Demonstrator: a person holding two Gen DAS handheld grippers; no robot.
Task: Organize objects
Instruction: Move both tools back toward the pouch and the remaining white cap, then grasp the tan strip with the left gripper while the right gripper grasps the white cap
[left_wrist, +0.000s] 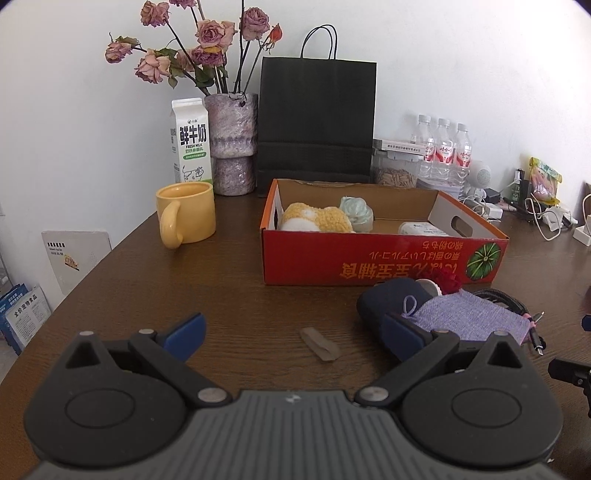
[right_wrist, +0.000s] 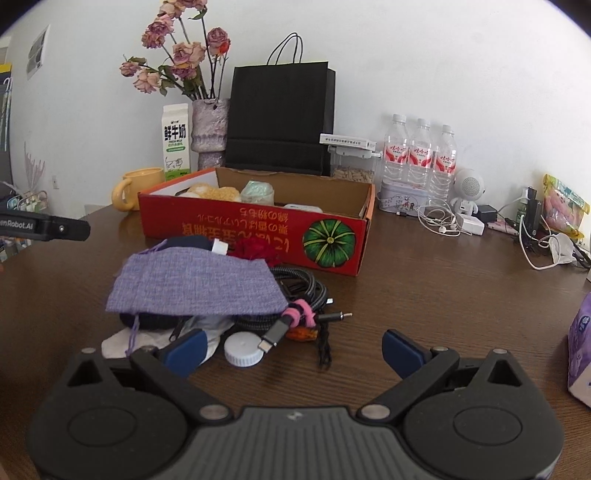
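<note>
Right wrist, three bottles (right_wrist: 419, 155) (upright), one box (right_wrist: 255, 236)

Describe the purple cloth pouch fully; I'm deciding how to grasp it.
The purple pouch is flat, coarse-woven lavender fabric with a thin drawstring loop. It lies draped limply over a dark navy item and coiled black cables, in front of the red box. Neither open gripper touches it.

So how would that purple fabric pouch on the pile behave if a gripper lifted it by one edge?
The purple fabric pouch drapes over the clutter beneath it, so it would likely sag and fold. It looks flat and probably light. Its woven texture suggests decent grip, though its drawstring might snag.
</note>
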